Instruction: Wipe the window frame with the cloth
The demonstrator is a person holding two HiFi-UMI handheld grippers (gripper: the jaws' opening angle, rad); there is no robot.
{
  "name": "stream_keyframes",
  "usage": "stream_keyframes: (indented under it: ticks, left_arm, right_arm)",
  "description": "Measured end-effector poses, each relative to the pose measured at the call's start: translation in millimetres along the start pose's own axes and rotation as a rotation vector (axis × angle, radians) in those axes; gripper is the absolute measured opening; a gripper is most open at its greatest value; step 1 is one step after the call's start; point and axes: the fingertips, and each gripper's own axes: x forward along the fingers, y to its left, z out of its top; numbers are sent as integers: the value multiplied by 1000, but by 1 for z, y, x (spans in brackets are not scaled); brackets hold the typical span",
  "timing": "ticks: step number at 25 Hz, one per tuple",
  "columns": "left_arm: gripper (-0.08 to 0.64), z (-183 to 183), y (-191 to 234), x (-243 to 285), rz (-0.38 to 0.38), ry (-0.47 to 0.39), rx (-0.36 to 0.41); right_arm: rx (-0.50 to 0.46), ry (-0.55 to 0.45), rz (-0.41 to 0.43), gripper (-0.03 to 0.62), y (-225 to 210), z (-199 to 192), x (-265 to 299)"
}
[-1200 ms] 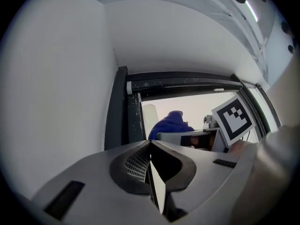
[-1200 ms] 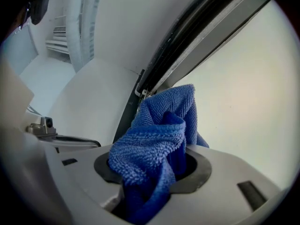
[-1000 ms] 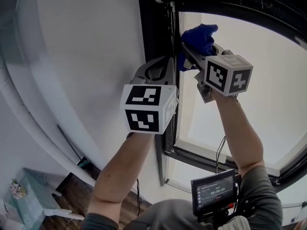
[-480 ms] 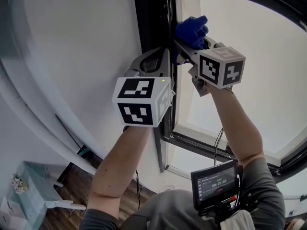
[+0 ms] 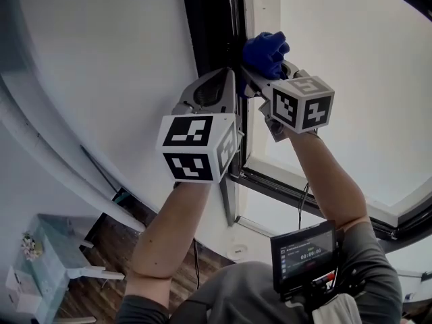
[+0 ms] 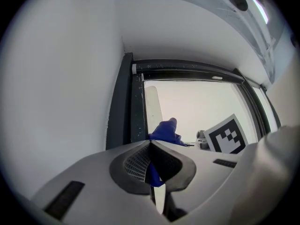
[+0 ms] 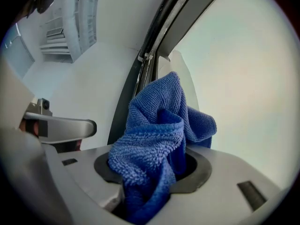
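Right gripper view: the blue cloth (image 7: 159, 139) is bunched and clamped between the fingers of the right gripper (image 7: 154, 177). Its lower end is buried between them and out of sight, while its loose folds stand up and out past the fingertips toward the window frame (image 7: 154, 27). In the head view the cloth (image 5: 264, 51) sits at the inner edge of the dark upright member of the window frame (image 5: 209, 32), by the pale strip that borders the glass (image 5: 358, 79). The right gripper (image 5: 255, 74) covers the spot, so whether the cloth actually presses on the frame cannot be made out. That upright member runs lengthwise from the lower window corner up out of the picture. Its top is cut off there, and part of its lower stretch is hidden behind the left gripper (image 5: 231, 79) and its marker cube (image 5: 196, 147). In the left gripper view the fingertips of the left gripper (image 6: 151, 145) meet with nothing gripped at the tips. A blue sliver shows in the hollow behind them, and the cloth (image 6: 165, 131) rises just beyond, beside the frame (image 6: 123, 107). Both grippers are raised close together, the left one on the frame's wall side. A white wall (image 5: 101, 59) lies left of the frame, and a small screen (image 5: 304, 256) hangs at the person's chest.
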Motion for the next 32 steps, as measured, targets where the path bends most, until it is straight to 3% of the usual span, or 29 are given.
stream_keyframes:
  ticks: [8, 13, 27, 32]
  left_arm:
    - [9, -46, -8, -12, -3, 49, -30]
    - [9, -82, -7, -19, 9, 84, -39]
    - [9, -174, -20, -34, -25, 162, -73]
    - [9, -208, -22, -38, -32, 211, -77]
  right_arm:
    - [-44, 13, -30, 212, 8, -52, -9]
    - [-20, 29, -50, 212, 7, -90, -16]
    - [76, 195, -104, 215, 11, -225, -35]
    - [116, 210, -130, 215, 11, -253, -42]
